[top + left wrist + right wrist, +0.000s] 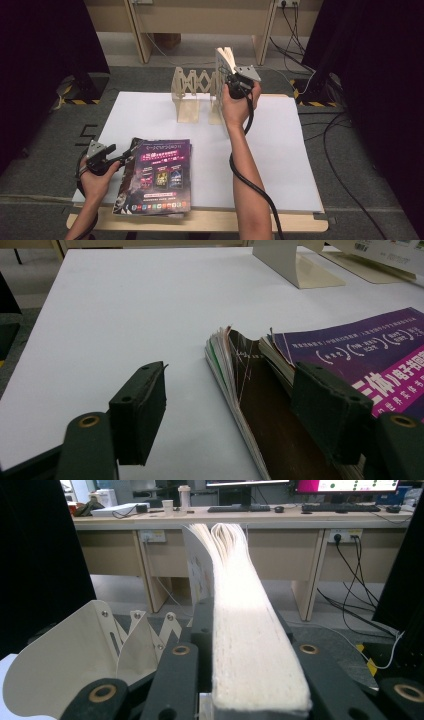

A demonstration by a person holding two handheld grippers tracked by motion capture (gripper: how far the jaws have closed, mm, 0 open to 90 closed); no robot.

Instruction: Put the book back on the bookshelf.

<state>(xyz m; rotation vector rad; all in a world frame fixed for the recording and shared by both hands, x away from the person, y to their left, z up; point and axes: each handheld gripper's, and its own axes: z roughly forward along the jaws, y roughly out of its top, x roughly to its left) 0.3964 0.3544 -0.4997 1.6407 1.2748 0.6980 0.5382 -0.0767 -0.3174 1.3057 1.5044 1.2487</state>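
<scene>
1. my right gripper (237,79) is up in the upper middle of the high view, jaws clamped on a thick book (226,57) that i hold upright, page edges facing me.
2. in the right gripper view the book (250,630) runs straight up the centre of the frame, a black jaw pressed on each side of it, pages fanning a little at the top.
3. the book sits right by the right end of the cream accordion rack (192,90), which stands on the white sheet (280,145) in the upper middle; whether the book touches the rack i can't tell.
4. in the right gripper view the rack (75,650) curves across the lower left.
5. my left gripper (107,160) rests at lower left of the high view, at the left edge of the magazine stack (157,175).
6. in the left gripper view its jaws stand wide apart: one over bare white sheet, the other resting on the purple cover (370,355) at the lower right, the stack's splayed edges (230,375) between them, not pinched.
</scene>
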